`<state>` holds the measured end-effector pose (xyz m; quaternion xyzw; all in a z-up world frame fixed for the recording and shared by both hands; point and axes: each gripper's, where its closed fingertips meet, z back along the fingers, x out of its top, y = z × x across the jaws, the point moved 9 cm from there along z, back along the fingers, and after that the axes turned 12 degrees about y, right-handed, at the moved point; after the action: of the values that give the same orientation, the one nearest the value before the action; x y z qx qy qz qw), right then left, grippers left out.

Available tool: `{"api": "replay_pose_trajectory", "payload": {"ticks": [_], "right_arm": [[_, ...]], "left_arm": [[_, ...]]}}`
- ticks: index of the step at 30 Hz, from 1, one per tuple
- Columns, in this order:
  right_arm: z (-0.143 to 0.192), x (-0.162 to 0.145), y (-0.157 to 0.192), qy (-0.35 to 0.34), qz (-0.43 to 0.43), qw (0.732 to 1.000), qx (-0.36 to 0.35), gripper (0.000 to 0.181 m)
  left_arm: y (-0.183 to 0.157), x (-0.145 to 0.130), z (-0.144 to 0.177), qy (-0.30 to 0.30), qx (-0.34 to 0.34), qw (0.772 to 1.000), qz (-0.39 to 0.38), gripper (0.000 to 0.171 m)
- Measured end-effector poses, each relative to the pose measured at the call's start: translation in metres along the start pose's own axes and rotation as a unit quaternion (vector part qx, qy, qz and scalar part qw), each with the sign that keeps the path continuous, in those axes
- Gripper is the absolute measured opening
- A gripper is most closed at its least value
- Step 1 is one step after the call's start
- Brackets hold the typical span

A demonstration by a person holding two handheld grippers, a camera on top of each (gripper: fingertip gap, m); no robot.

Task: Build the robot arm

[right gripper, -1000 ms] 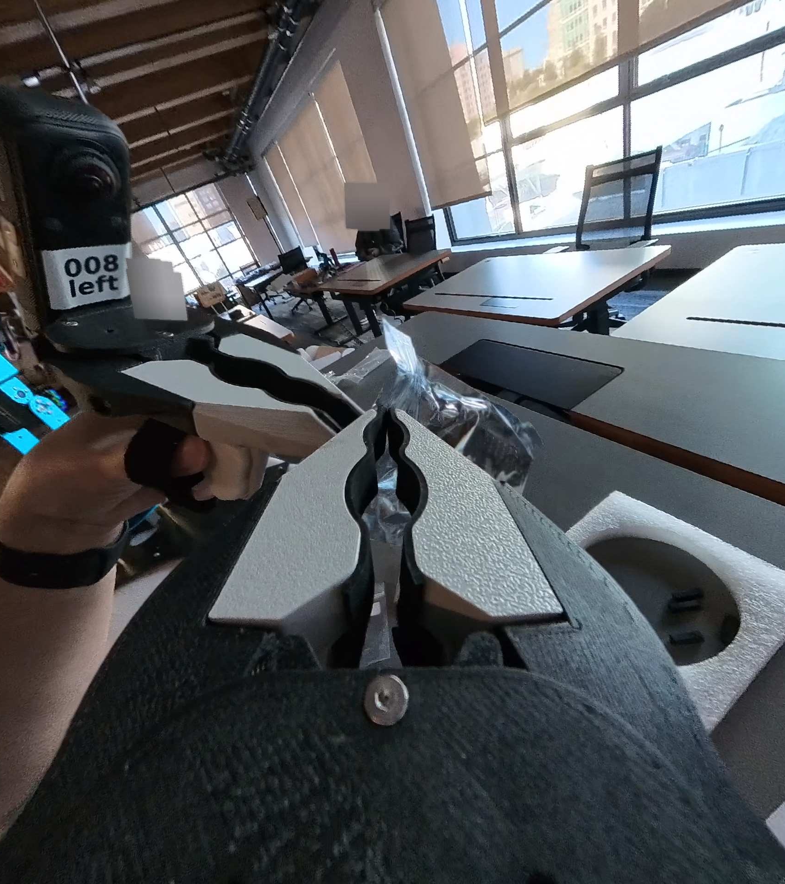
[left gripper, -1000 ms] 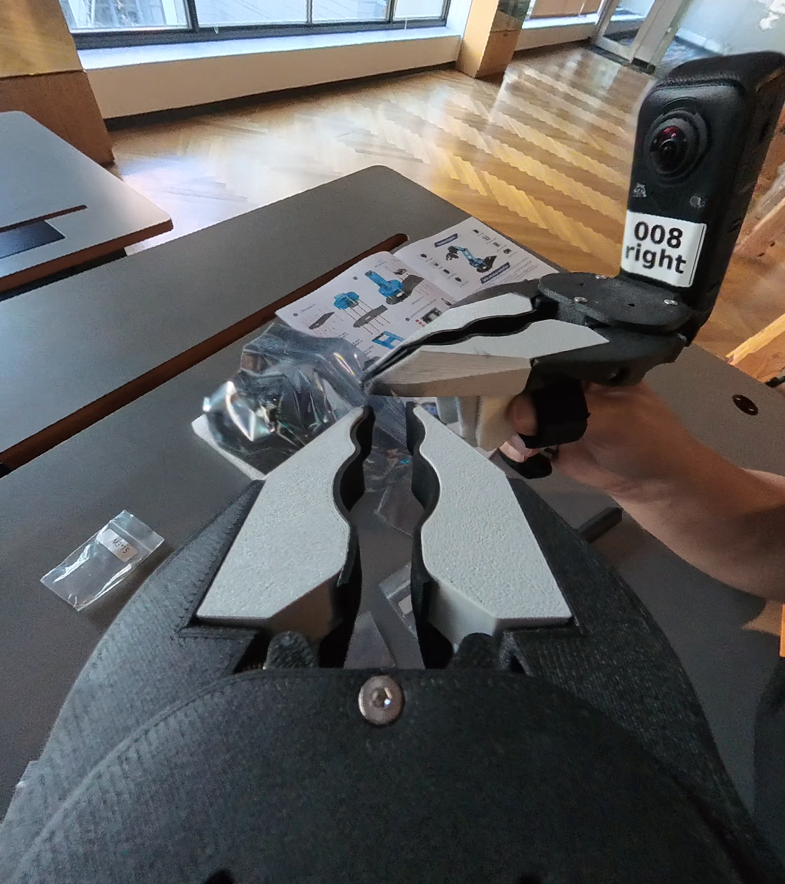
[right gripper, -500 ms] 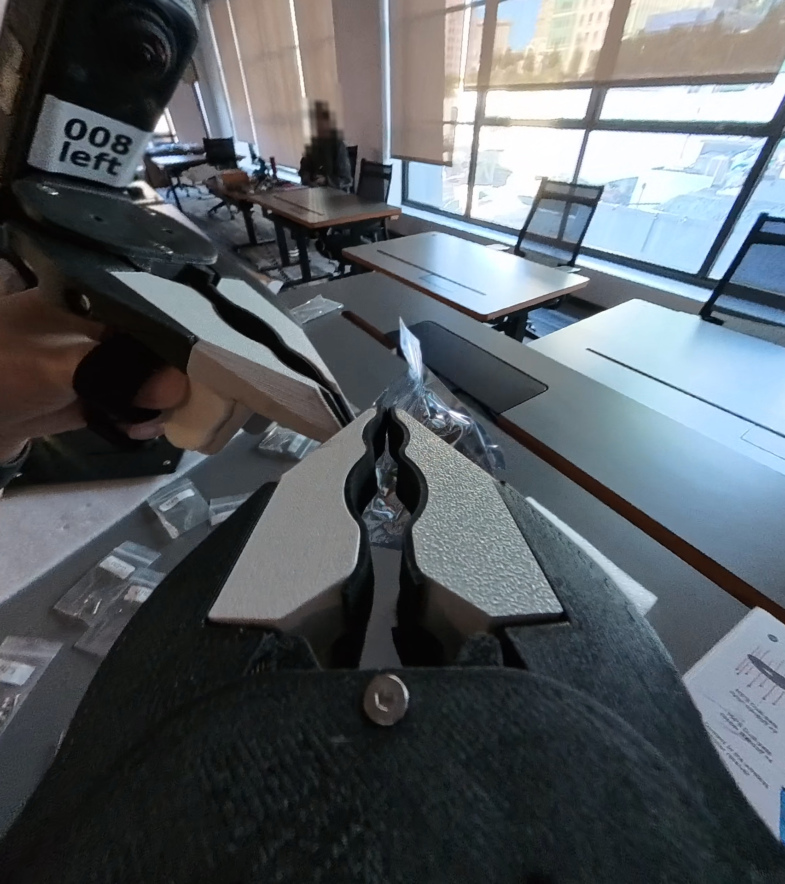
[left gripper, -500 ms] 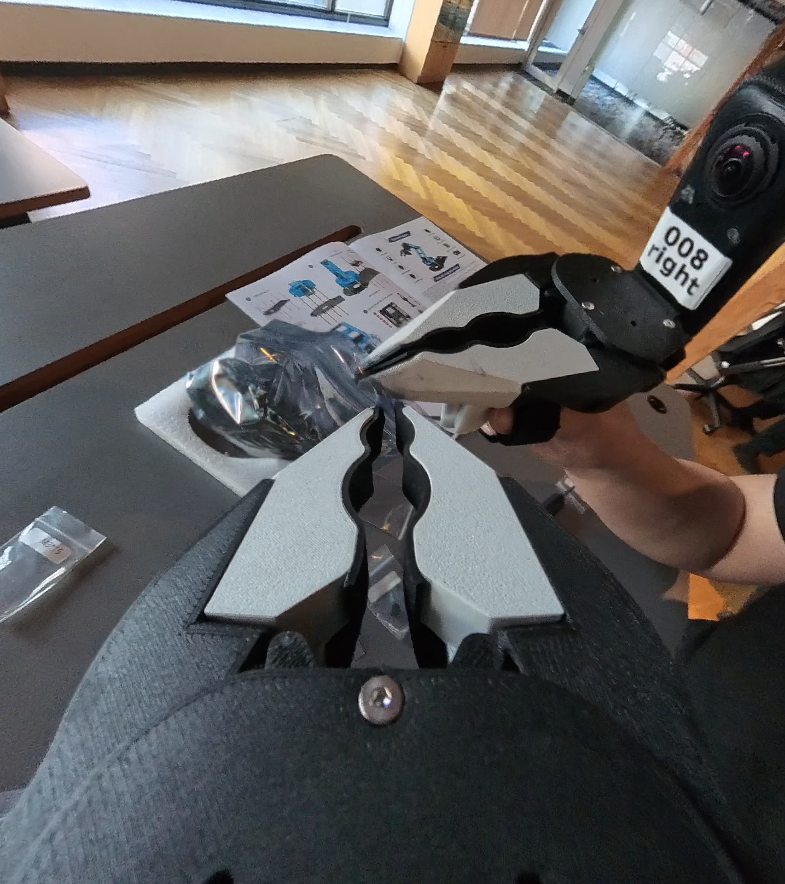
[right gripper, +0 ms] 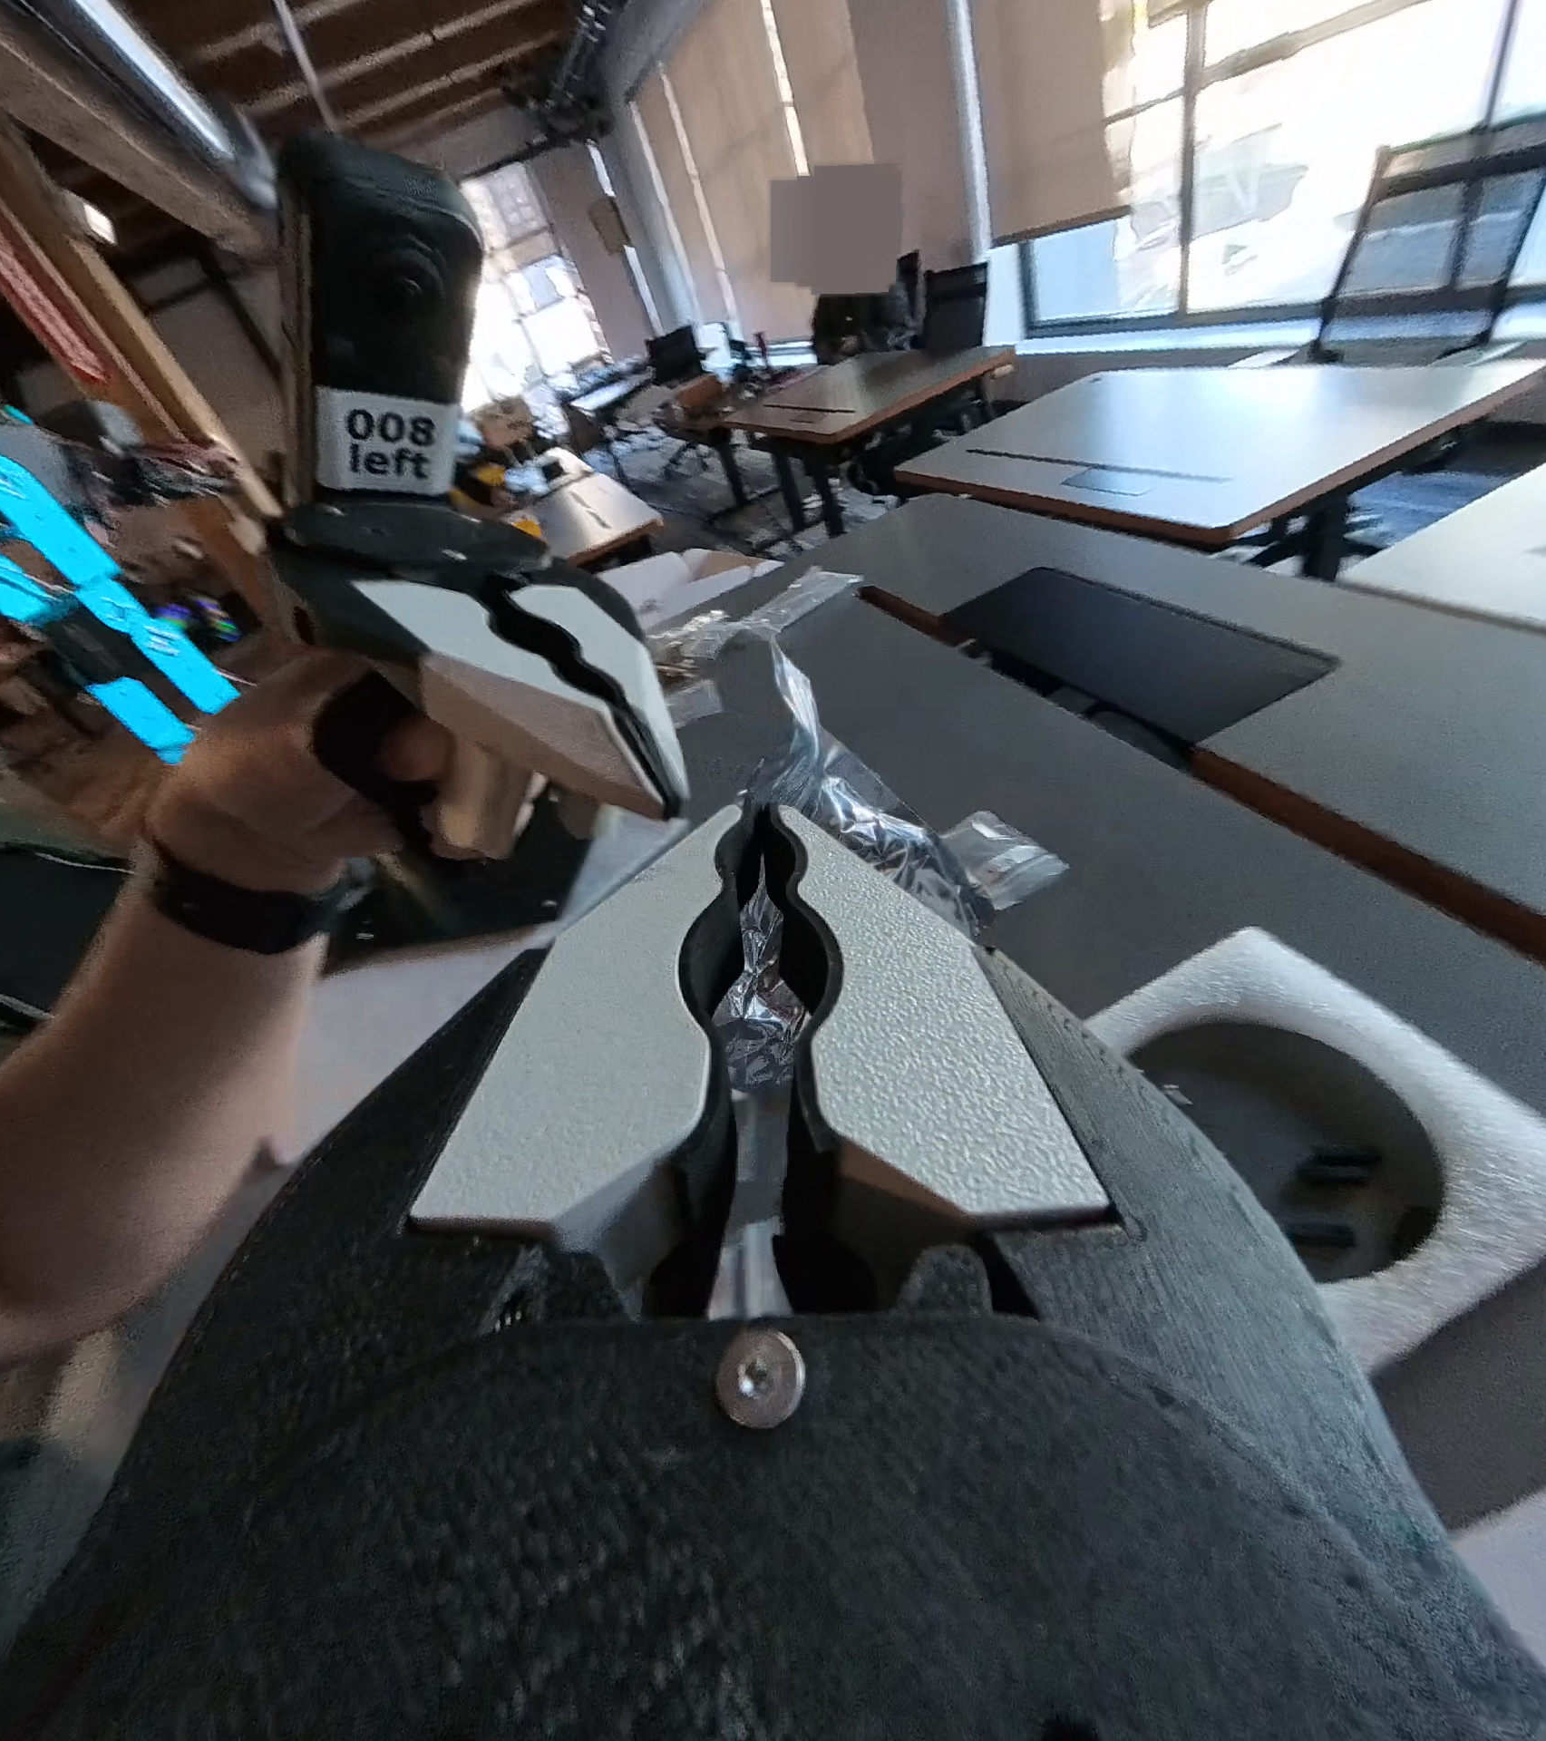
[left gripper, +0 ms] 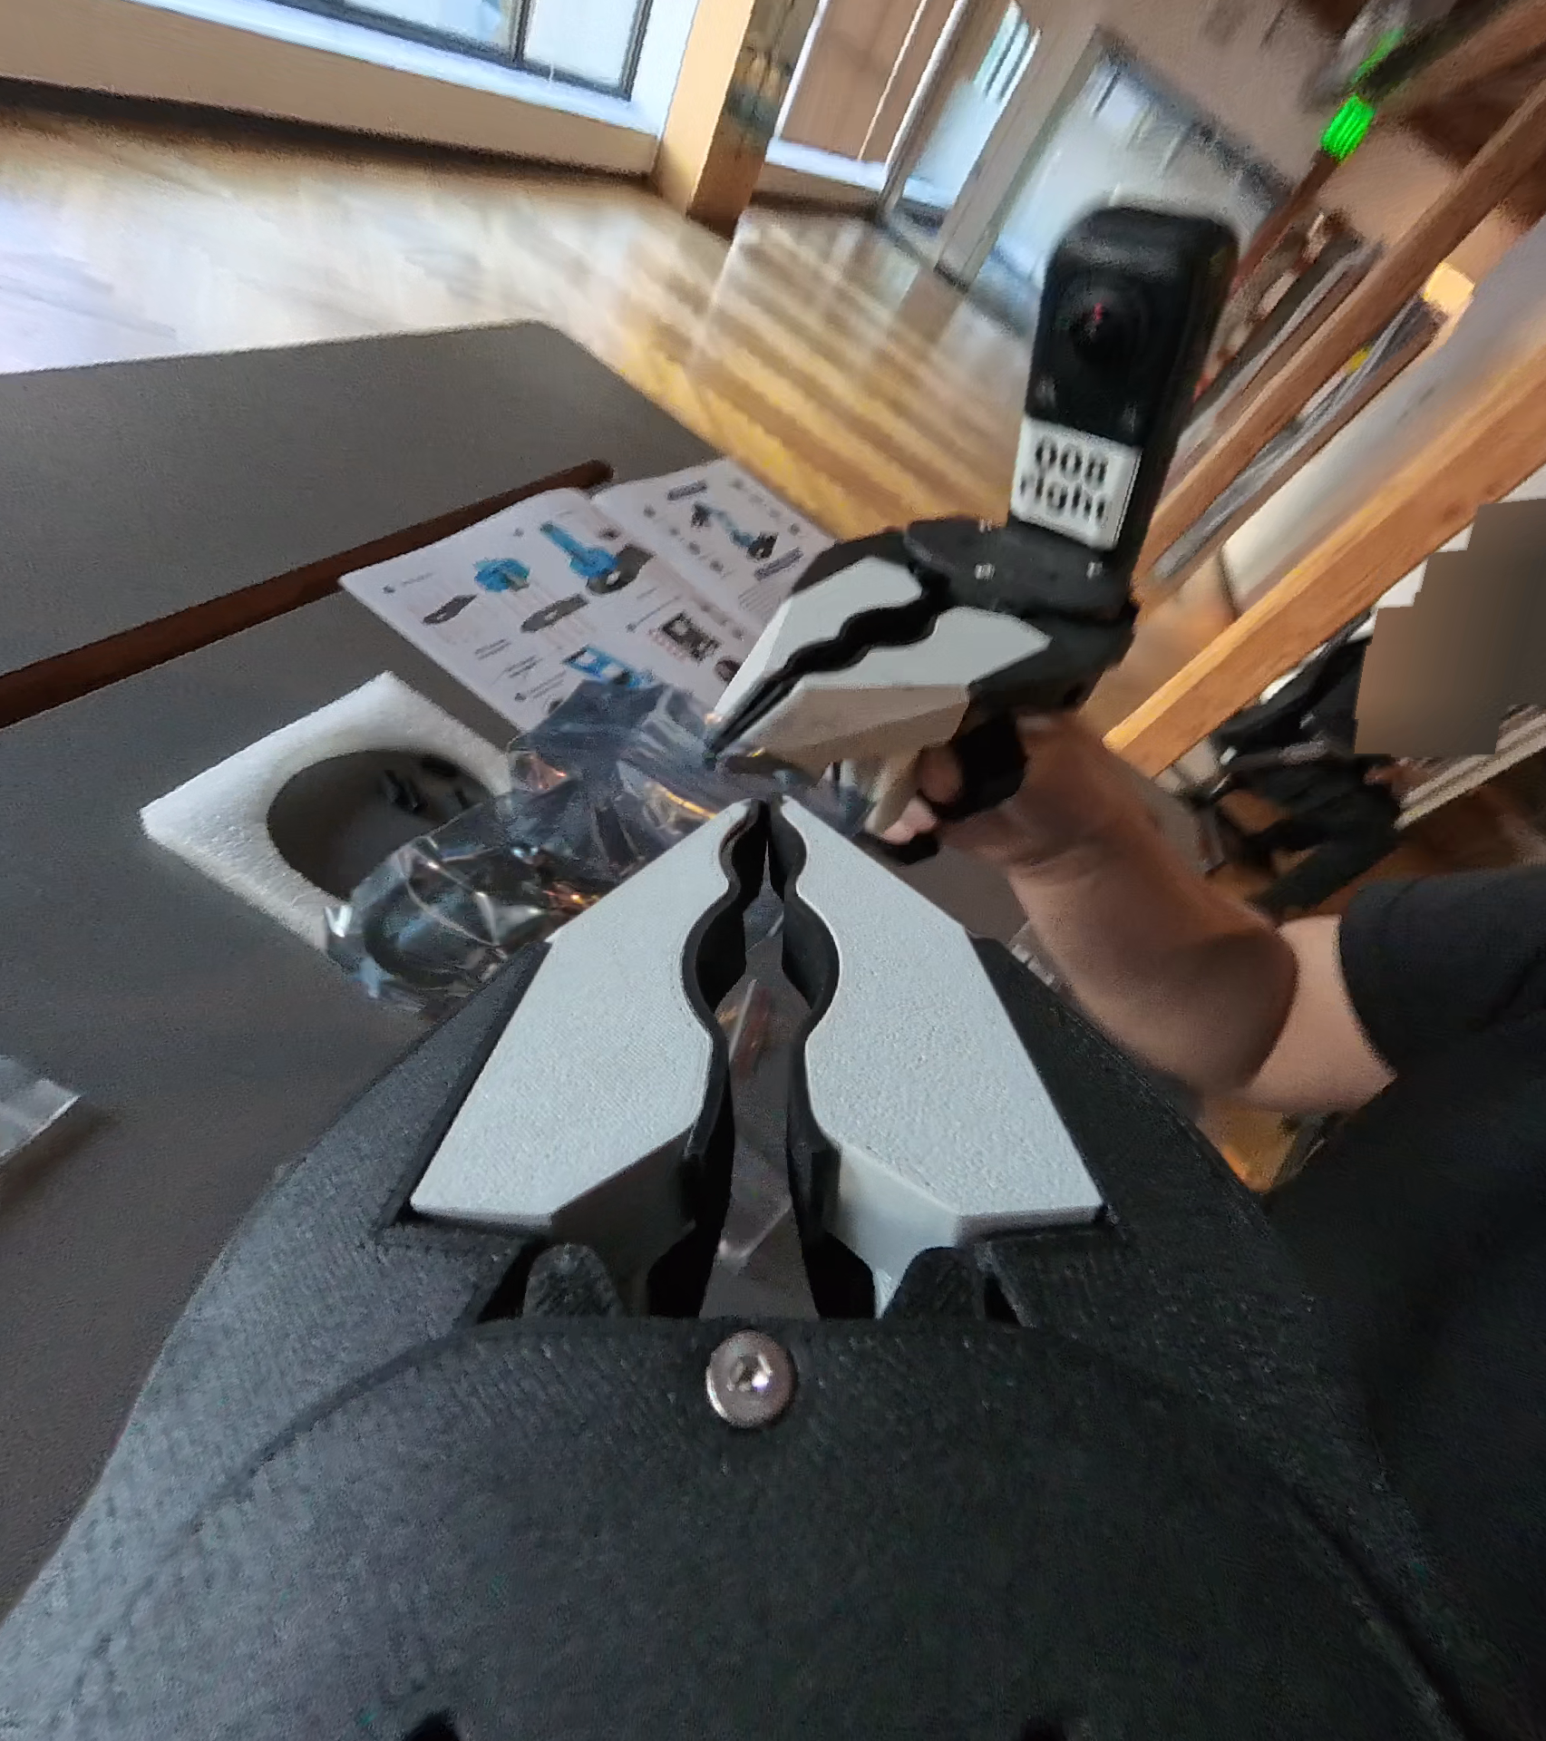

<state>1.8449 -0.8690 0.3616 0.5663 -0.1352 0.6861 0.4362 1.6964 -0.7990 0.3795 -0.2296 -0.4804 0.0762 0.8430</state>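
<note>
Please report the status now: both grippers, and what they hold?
Left gripper shut on plastic bag. Right gripper shut on same bag, close beside left. Bag lifted over foam block; leaflet behind. Nothing blocking.

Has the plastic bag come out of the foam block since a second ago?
Yes. The bag, pinched by both grippers, now sits toward the near side of the foam block, whose round hole is uncovered.

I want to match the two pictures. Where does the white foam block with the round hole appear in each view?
Left wrist view: the white foam block lies left of centre on the dark table, behind the crinkled plastic bag.
Right wrist view: it lies at the lower right, beside the right gripper.
Shared landmark: the plastic bag, clamped by both grippers; the left gripper is also shut on it.
</note>
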Motion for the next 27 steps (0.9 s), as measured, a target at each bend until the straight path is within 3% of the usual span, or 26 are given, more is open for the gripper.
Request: {"api": "replay_pose_trajectory", "payload": {"ticks": [2, 4, 5, 10, 14, 17, 22, 27], "right_arm": [[-0.001, 0.002, 0.005, 0.004, 0.056, 0.997, -0.045, 0.000], [-0.004, 0.003, 0.012, 0.024, 0.112, 0.989, -0.096, 0.000], [-0.006, 0.003, 0.015, 0.037, 0.135, 0.984, -0.112, 0.000], [-0.014, -0.001, 0.017, 0.057, 0.113, 0.986, -0.107, 0.000], [-0.017, -0.001, 0.017, 0.039, 0.076, 0.994, -0.063, 0.000], [-0.016, -0.001, 0.018, 0.043, 0.085, 0.993, -0.075, 0.000], [-0.017, -0.001, 0.019, 0.037, 0.083, 0.993, -0.072, 0.000], [-0.020, -0.002, 0.023, 0.061, 0.152, 0.978, -0.128, 0.000]], "left_arm": [[0.003, 0.002, 0.001, -0.032, -0.017, 0.999, 0.034, 0.000], [0.008, 0.004, 0.000, -0.044, -0.019, 0.996, 0.075, 0.031], [0.009, 0.004, 0.000, -0.053, -0.025, 0.995, 0.086, 0.038], [0.012, 0.001, 0.006, -0.035, 0.023, 0.994, 0.099, 0.018], [0.006, 0.000, 0.009, -0.015, 0.031, 0.995, 0.097, 0.020], [0.009, -0.003, 0.002, 0.008, 0.046, 0.993, 0.105, 0.022], [0.016, -0.005, 0.002, -0.007, 0.032, 0.992, 0.123, 0.018], [0.024, -0.009, -0.001, -0.010, -0.008, 0.989, 0.146, 0.014]]}}
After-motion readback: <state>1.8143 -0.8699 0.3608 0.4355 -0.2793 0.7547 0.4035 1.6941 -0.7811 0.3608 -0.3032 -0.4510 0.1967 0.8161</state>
